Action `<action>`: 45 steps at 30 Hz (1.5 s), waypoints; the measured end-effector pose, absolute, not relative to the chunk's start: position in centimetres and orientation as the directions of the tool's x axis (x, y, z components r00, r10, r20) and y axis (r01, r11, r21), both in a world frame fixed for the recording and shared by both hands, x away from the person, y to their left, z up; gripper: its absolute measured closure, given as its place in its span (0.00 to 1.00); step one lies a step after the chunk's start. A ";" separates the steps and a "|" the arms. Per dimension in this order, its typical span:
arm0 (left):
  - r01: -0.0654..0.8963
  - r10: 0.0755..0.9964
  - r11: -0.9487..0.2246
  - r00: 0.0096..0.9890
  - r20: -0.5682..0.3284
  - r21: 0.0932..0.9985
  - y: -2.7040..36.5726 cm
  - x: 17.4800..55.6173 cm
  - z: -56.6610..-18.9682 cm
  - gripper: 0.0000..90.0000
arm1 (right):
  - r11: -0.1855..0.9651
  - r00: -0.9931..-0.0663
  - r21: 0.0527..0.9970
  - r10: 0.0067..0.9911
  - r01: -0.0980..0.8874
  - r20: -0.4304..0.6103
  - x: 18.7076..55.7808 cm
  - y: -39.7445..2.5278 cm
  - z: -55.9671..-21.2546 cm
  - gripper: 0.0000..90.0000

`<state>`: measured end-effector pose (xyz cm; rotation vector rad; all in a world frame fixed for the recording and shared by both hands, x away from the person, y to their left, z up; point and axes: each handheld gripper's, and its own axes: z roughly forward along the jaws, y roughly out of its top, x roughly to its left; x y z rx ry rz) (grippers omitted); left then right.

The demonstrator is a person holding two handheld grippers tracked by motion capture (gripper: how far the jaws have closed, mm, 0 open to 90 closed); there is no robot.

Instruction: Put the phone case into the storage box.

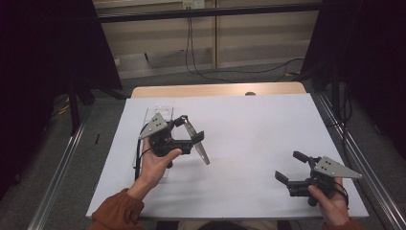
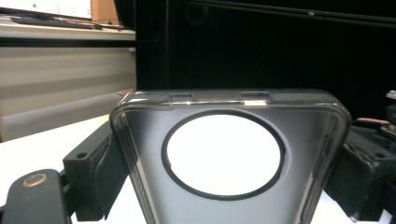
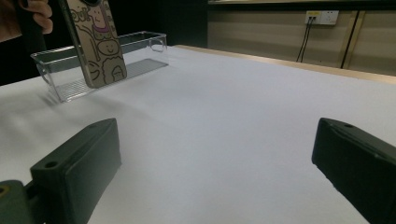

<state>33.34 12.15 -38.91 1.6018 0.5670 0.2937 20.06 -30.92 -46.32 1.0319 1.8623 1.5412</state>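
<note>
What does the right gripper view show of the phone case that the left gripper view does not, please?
The right gripper view alone shows the case's cartoon-printed back and the clear tray behind it on the white table, with the right gripper open.

The left gripper view alone shows the plain inner side with its round camera cutout, clamped between the left gripper's pads.

Both show the case held up off the table.

One phone case (image 1: 198, 141), one clear plastic tray (image 3: 135, 51), two tools, and one white sheet (image 1: 253, 139) covering one table.
</note>
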 end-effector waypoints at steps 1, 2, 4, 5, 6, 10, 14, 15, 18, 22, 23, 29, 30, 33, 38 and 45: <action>0.187 0.524 -0.032 0.840 -0.143 0.982 12.3 33.3 -38.8 0.13 | 0.066 -0.575 0.971 0.814 0.232 0.081 20.0 -31.0 -46.3 0.00; 0.185 0.529 -0.021 0.836 -0.146 0.982 12.4 33.4 -38.7 0.13 | 0.067 -0.570 0.970 0.818 0.232 0.080 19.9 -31.0 -46.4 0.00; 0.177 0.545 -0.024 0.827 -0.136 0.984 12.8 33.5 -38.4 0.13 | 0.065 -0.563 0.972 0.823 0.227 0.076 19.8 -31.1 -46.4 0.00; 0.174 0.548 -0.029 0.826 -0.130 0.984 13.0 33.6 -38.3 0.13 | 0.065 -0.561 0.971 0.825 0.228 0.076 19.7 -31.1 -46.4 0.00; 0.177 0.557 -0.031 0.820 -0.130 0.984 13.2 33.6 -38.2 0.13 | 0.064 -0.556 0.972 0.828 0.226 0.074 19.7 -31.1 -46.4 0.00; 0.171 0.563 -0.040 0.818 -0.119 0.985 13.8 34.0 -37.8 0.13 | 0.057 -0.545 0.971 0.835 0.232 0.081 19.4 -31.3 -46.4 0.00; 0.162 0.595 -0.018 0.795 -0.120 0.987 14.3 34.1 -37.5 0.13 | 0.050 -0.522 0.973 0.849 0.223 0.076 19.0 -31.5 -46.3 0.01; 0.155 0.608 -0.022 0.786 -0.110 0.988 14.5 34.2 -37.3 0.13 | 0.050 -0.516 0.975 0.854 0.218 0.072 19.0 -31.6 -46.3 0.01; 0.150 0.613 -0.025 0.784 -0.104 0.988 15.1 34.6 -37.1 0.13 | 0.042 -0.495 0.975 0.866 0.218 0.073 18.9 -31.9 -46.3 0.01; 0.146 0.640 -0.024 0.762 -0.097 0.989 15.9 35.3 -36.8 0.13 | 0.031 -0.485 0.975 0.871 0.218 0.081 18.9 -31.9 -46.3 0.01; 0.145 0.648 -0.016 0.755 -0.100 0.989 16.0 35.4 -36.8 0.13 | 0.030 -0.480 0.976 0.873 0.217 0.080 18.9 -31.9 -46.3 0.01; 0.133 0.689 -0.018 0.720 -0.085 0.991 17.0 36.0 -36.1 0.13 | 0.028 -0.456 0.975 0.887 0.223 0.079 19.0 -32.0 -46.4 0.01; 0.135 0.696 -0.019 0.713 -0.084 0.991 17.2 36.1 -36.0 0.13 | 0.020 -0.451 0.975 0.889 0.221 0.084 19.0 -31.9 -46.4 0.01; 0.134 0.712 -0.012 0.697 -0.086 0.991 17.6 36.6 -35.9 0.13 | 0.025 -0.454 0.974 0.887 0.224 0.081 19.0 -32.0 -46.4 0.00; 0.134 0.739 -0.020 0.670 -0.076 0.991 18.6 37.6 -35.8 0.13 | 0.039 -0.458 0.975 0.886 0.219 0.067 19.0 -31.9 -46.4 0.00; 0.141 0.773 -0.006 0.629 -0.084 0.990 19.6 38.8 -35.6 0.13 | 0.046 -0.467 0.974 0.882 0.223 0.066 19.1 -31.7 -46.4 0.00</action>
